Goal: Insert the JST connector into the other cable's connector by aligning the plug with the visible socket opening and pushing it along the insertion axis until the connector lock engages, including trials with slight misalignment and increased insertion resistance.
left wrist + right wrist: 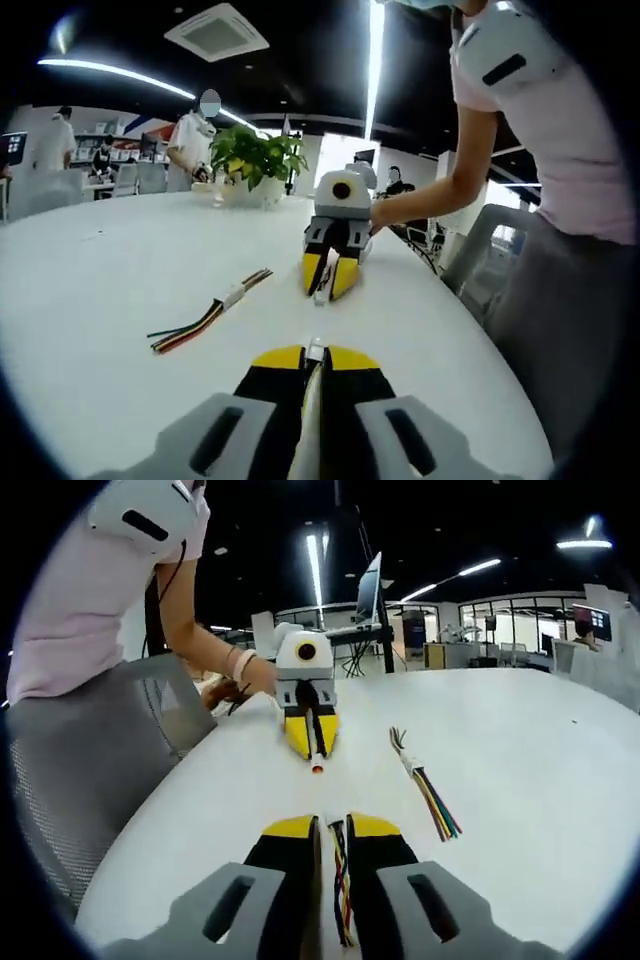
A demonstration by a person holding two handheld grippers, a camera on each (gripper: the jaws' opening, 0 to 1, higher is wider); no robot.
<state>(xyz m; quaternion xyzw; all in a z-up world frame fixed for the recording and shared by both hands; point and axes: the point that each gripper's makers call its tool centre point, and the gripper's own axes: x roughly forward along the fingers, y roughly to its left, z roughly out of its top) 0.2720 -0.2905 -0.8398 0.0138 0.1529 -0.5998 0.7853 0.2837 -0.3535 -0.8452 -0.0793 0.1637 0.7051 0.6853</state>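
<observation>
On the white tabletop [110, 260] the two grippers face each other, well apart, both low over the surface. In the left gripper view, the left gripper [314, 362] has its yellow-tipped jaws pressed together on a thin white piece that pokes out at the tips; it seems to be a plug [316, 351], though it is too small to be sure. Across from it the right gripper [328, 283] points back, jaws nearly closed on a cable [322, 280] that sticks out as a pale stub.

In the right gripper view, the right gripper's jaws pinch that multicoloured cable, its wires running down between them. Opposite, the left gripper shows the plug's small white end with a reddish tip beyond its jaws. The plug and the cable's end are apart, facing each other with bare tabletop between them.

A spare cable [208, 313] with a white connector [234, 295] partway along lies loose on the tabletop beside the grippers, touching neither; its coloured wires fan out at the end.

A white pot [252, 190] stands at the far edge of the tabletop and holds a leafy plant [255, 153]. A person [560, 150] in a pink top bends over the tabletop beside a grey chair [90, 770], one hand [385, 212] behind the right gripper. Other people stand by desks farther off in the room
</observation>
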